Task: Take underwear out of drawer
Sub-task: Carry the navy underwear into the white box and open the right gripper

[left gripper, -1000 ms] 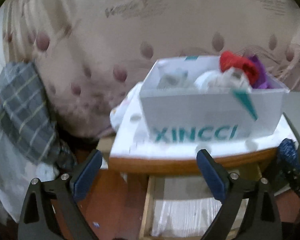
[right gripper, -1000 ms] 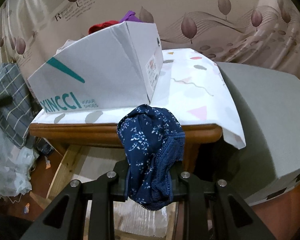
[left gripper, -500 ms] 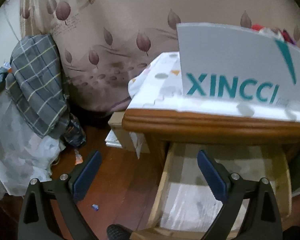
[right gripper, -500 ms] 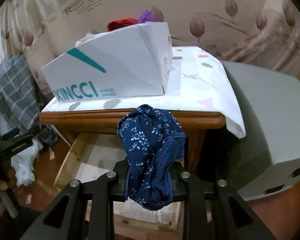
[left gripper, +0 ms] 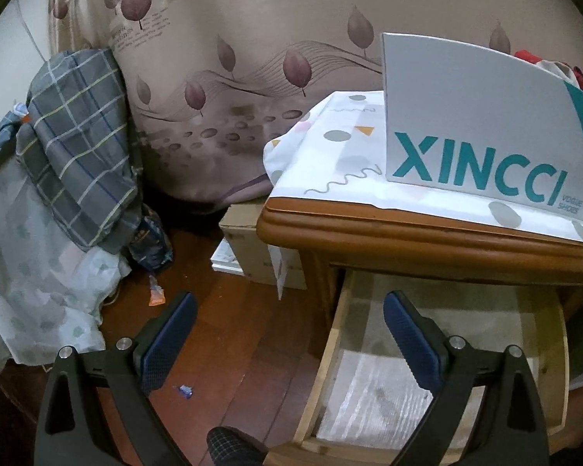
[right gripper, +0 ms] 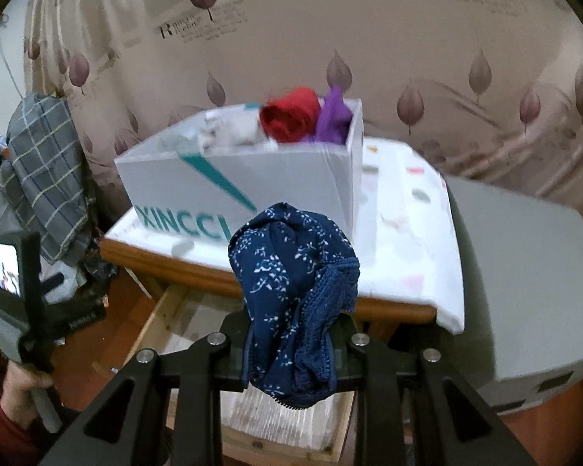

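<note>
A: Jaws? Right gripper (right gripper: 291, 343) is clamped on the underwear (right gripper: 295, 295) — navy floral bundle, center of the right wrist frame, held above the drawer (right gripper: 155, 314).

B: Left gripper (left gripper: 289, 334) has its jaws wide apart, holding nothing, low in its frame over floor (left gripper: 229, 334) and drawer edge.

A: Drawer is pulled out under the nightstand (left gripper: 427, 237).

B: Box (right gripper: 276, 178) sits on top — red and purple cloth at its upper right.

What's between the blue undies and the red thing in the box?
In the right wrist view, the white box's front wall stands between the blue underwear and the red cloth.
</note>
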{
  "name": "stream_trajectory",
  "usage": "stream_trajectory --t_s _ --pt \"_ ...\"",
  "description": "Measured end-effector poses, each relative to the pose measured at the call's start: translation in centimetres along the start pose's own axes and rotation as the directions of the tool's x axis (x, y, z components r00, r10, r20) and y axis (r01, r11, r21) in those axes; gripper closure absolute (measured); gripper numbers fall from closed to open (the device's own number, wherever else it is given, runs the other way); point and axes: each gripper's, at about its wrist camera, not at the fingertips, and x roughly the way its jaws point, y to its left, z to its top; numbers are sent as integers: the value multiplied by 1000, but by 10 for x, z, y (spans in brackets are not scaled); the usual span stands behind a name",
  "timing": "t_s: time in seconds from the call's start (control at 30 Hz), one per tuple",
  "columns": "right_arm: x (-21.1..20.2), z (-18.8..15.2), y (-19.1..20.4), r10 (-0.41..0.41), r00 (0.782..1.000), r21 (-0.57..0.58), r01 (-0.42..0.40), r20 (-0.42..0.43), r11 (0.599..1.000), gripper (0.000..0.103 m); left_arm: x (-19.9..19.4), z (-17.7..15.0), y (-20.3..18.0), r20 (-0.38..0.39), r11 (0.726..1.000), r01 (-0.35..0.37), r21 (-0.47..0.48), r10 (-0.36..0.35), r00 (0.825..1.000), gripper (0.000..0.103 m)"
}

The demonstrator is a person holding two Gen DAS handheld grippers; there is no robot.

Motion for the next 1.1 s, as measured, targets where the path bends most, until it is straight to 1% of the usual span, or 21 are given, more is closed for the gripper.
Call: stream_trajectory --t_s 0.13,0.3,0.37,0.43,0.5,0.6,0.73,0.9,1.1 --pt "-12 32 5 1 999 -20 0 35 1000 77 0 1 4 -14 999 31 -23 -32 999 7" --pt "-15 74 16 5 998 -41 -2 61 999 77 1 3 10 -22 998 40 -55 -41 999 7" --pt "-13 91 23 -2 998 -64 7 66 998 76 1 5 13 -18 997 35 -64 -36 999 7" --pt "-10 107 29 6 998 -70 -1 70 998 77 1 6 18 -16 997 32 -77 -33 999 7" --pt "-2 123 37 7 998 -92 -1 57 996 77 1 6 22 -17 995 30 -92 -32 999 7" --pt "13 146 43 12 1000 -79 -10 26 997 77 2 6 29 -22 994 12 -113 -14 1000 7" --pt "37 167 52 -18 1000 -60 17 -11 998 77 3 7 38 -30 990 5 -141 -9 1000 7" --pt "67 185 70 -7 998 -54 3 -59 999 77 5 8 46 -40 986 -5 -164 -1 999 7" --pt "110 199 92 -32 993 -85 22 -112 996 76 9 7 54 -58 981 -5 -196 -7 998 7"
